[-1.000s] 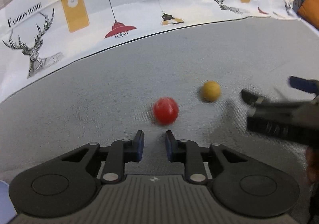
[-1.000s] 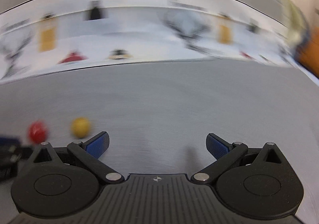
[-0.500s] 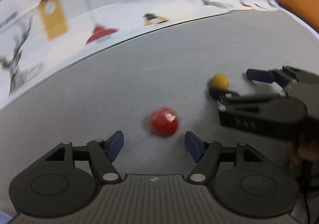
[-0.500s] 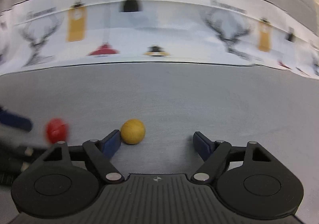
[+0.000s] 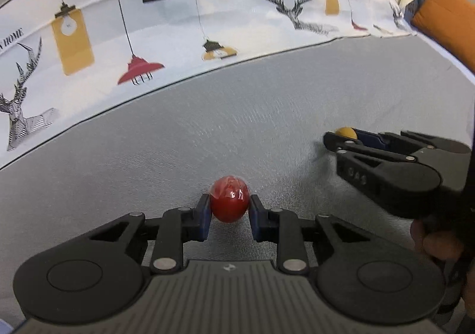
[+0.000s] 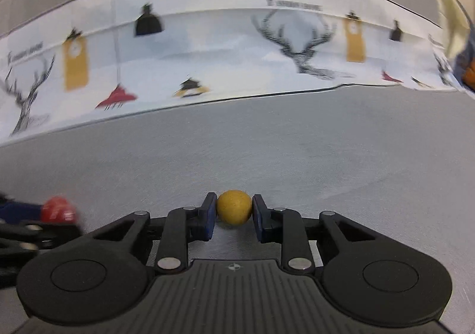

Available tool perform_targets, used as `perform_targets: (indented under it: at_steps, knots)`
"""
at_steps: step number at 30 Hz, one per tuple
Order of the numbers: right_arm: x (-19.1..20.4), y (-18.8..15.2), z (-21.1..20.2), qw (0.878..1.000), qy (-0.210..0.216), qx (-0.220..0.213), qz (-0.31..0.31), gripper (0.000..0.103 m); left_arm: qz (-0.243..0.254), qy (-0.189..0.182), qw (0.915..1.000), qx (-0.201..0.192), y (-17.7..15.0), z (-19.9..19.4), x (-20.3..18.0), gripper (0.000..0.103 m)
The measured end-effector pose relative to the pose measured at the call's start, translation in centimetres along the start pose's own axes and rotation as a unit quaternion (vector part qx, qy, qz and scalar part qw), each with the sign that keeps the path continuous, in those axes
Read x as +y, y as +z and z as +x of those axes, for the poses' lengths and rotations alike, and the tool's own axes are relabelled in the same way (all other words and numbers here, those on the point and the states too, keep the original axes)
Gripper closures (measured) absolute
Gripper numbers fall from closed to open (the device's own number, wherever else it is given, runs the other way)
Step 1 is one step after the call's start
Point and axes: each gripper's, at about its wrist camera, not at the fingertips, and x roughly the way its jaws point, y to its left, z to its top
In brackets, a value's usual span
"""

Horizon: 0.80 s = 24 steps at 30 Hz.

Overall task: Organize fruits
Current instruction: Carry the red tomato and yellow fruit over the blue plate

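Red and shiny, the red fruit (image 5: 228, 202) is pinched between the blue pads of the left gripper (image 5: 229, 212), low over the grey fabric surface (image 5: 267, 114). Off to the right, the yellow fruit (image 6: 234, 207) is clamped the same way in the right gripper (image 6: 234, 213). Behind, "FASHION HOME" can be read on the white printed cloth (image 5: 207, 7), alongside deer heads and hanging lamps.

Black ribbed tool (image 5: 229, 210), blue pads (image 5: 204, 215), silver screws
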Motion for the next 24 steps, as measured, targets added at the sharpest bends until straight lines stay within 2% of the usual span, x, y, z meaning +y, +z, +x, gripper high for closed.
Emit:
perform_targets:
  at_steps: [4,6,10,13,15,17,20,22,24]
  knots:
    - [-0.6,-0.5,-0.4,1.000,-0.020,0.013,0.016,0.076,0.000,0.018,0.9998,-0.004,-0.1,-1.6,0.4,0.074]
    - [-0.3,-0.3,-1.6,1.000,-0.026,0.002,0.012,0.076,-0.010,0.025,0.9996,-0.007,-0.2,-3.5,0.7,0.074]
    - [0.8,0.9,-7.0,0.999,-0.011,-0.040,-0.001,0.076,-0.024,0.057,0.9981,-0.001,-1.4,-9.6,1.4,0.074]
    - [2.1,0.6,-12.8,0.998,0.034,-0.051,-0.012,0.076,-0.046,0.054,0.9975,0.006,-3.9,-15.4,2.5,0.074]
    - [3.3,-0.5,-16.9,0.995,0.086,-0.034,-0.024,0.076,-0.056,0.058,0.9966,0.017,-6.0,-19.0,3.1,0.074]
    - [4.6,-1.8,-20.6,0.992,0.124,-0.014,-0.035,0.076,-0.055,0.081,0.9949,0.026,-8.2,-22.4,3.6,0.074]
    - [7.0,-3.7,-25.8,0.983,0.176,0.019,-0.055,0.076,-0.063,0.116,0.9907,0.034,-11.3,-26.7,4.4,0.074]
    - [8.9,-4.5,-28.8,0.975,0.210,0.037,-0.068,0.076,-0.087,0.117,0.9883,0.043,-13.1,-29.3,5.3,0.074]
    - [11.1,-5.1,-31.9,0.966,0.239,0.037,-0.093,0.076,-0.103,0.121,0.9864,0.041,-14.8,-31.7,5.9,0.074]
